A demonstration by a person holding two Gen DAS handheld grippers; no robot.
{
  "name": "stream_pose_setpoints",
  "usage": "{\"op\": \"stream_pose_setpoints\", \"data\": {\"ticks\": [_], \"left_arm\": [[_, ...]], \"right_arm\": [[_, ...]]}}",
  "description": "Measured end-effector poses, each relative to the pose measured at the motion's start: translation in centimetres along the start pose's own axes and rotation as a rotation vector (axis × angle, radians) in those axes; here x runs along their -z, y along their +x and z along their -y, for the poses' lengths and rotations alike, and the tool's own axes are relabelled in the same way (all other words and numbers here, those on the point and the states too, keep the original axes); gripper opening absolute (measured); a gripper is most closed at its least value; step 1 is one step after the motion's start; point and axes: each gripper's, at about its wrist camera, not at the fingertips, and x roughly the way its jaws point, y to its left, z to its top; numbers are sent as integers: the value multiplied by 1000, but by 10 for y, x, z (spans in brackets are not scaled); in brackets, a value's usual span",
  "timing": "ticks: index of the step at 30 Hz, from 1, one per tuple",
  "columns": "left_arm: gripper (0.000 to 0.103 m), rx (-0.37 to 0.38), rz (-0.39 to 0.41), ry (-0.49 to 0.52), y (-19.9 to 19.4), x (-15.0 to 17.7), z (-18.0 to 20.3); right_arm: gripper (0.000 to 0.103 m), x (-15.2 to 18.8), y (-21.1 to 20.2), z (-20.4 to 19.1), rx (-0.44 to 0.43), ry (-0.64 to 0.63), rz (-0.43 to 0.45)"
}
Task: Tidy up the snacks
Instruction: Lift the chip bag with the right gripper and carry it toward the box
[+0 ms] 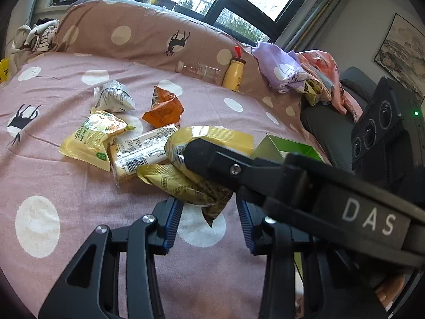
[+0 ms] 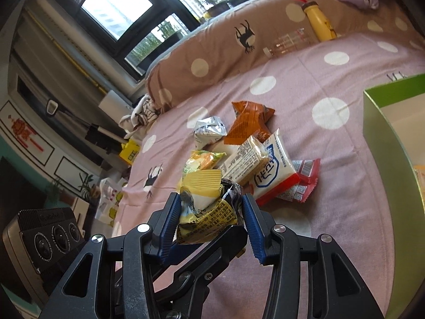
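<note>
A heap of snack packets lies on the pink dotted bedspread (image 1: 79, 196): a yellow-green packet (image 1: 93, 138), a clear cracker pack (image 1: 140, 154), an orange packet (image 1: 163, 110), a silver packet (image 1: 114, 98). My right gripper (image 2: 209, 218) is shut on a yellow crinkled snack packet (image 2: 207, 210), held above the bed. In the left wrist view that packet (image 1: 191, 186) hangs between my open left gripper's (image 1: 209, 218) jaws, with the right gripper's black finger crossing over it. A white-blue packet (image 2: 273, 170) and a red packet (image 2: 305, 180) lie by the heap.
A green open box (image 2: 382, 122) stands at the right, also in the left wrist view (image 1: 289, 146). A yellow bottle (image 1: 233, 73) and a clear bottle (image 1: 199, 70) lie against the brown pillow (image 1: 132, 32). Crumpled clothes (image 1: 305, 71) and a dark chair (image 1: 332, 125) sit at the right.
</note>
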Motion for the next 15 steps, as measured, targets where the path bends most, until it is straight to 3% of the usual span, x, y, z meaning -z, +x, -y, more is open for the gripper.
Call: {"op": "stream_pose_setpoints", "data": {"ticks": [15], "left_arm": [[38,35,93,63,-22,-4,17]], "right_arm": [[50,1,-32,-15,-5,-46,110]]}}
